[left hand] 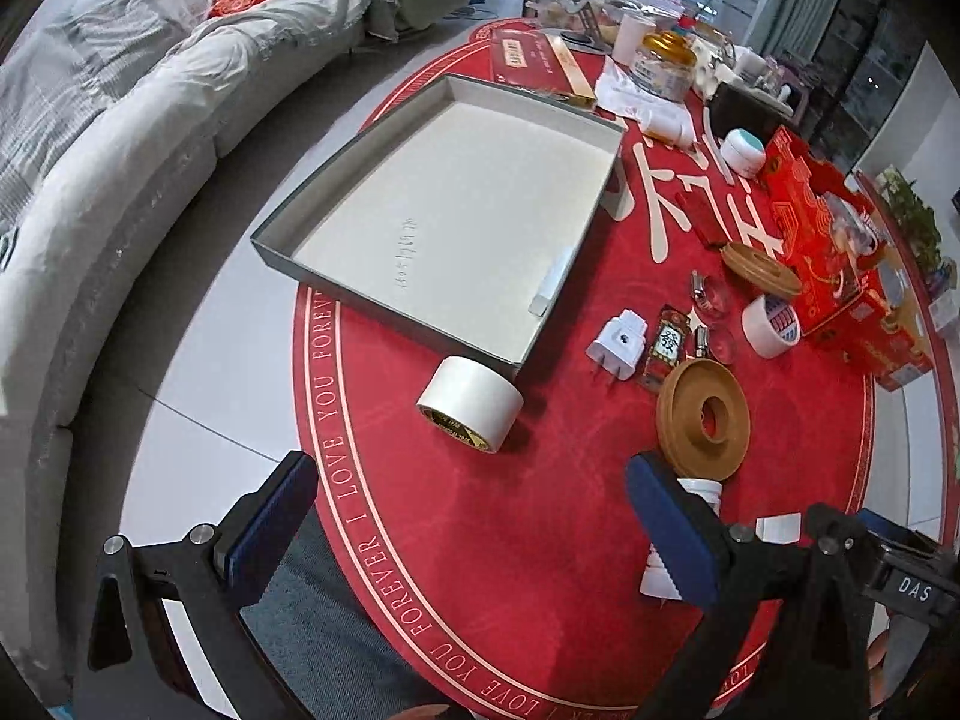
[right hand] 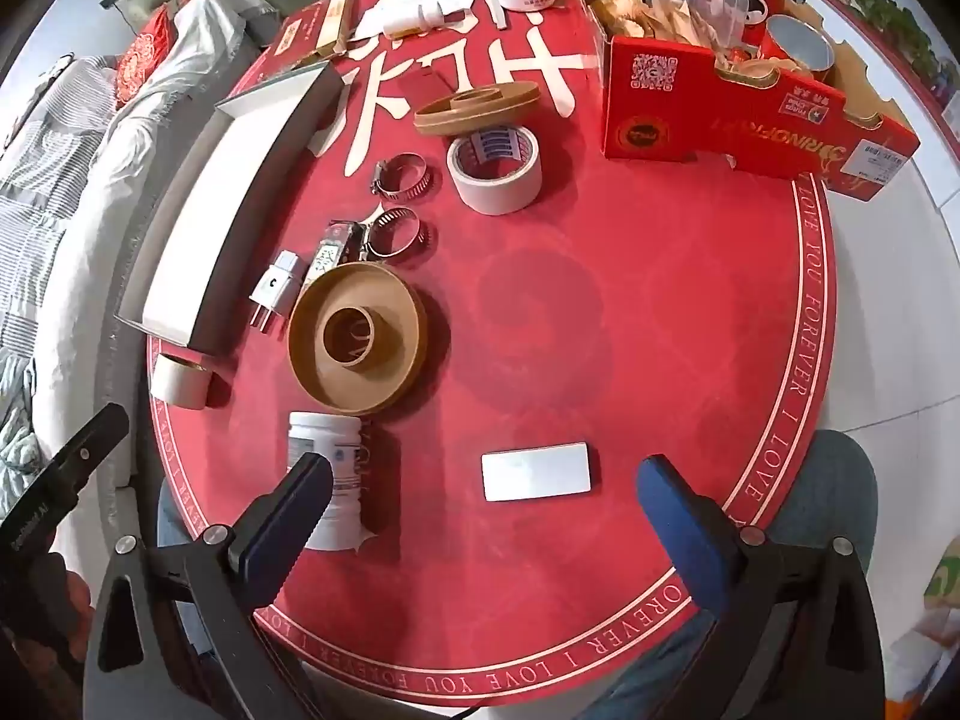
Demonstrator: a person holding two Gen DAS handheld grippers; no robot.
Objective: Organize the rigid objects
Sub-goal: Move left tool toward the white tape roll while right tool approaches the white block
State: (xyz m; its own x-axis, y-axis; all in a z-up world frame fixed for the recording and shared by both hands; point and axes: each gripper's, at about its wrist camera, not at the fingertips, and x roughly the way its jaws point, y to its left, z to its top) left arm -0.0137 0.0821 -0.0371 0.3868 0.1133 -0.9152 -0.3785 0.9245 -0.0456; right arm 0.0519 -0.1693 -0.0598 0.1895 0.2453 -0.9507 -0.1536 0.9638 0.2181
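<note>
Left gripper (left hand: 465,531), lower frame, is spread and empty; the grey tray (left hand: 336,177) fills the centre, a white tape roll (left hand: 471,402) just below it. Right gripper (right hand: 483,507) is likewise spread, over a white card (right hand: 536,471), lower centre.

Matt red cloth table cover (right hand: 600,312); shiny metal hose clamps (right hand: 401,175); matt cardboard tray (left hand: 456,204); smooth white plastic plug adapter (left hand: 618,345).

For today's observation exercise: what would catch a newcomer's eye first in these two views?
First the round red tablecloth with its white lettering, covering the table. Then the big shallow grey box, nearly empty, at the table's left edge, with a white tape roll against its near corner. Near the middle lies a tan wooden disc, below two metal hose clamps.
</note>
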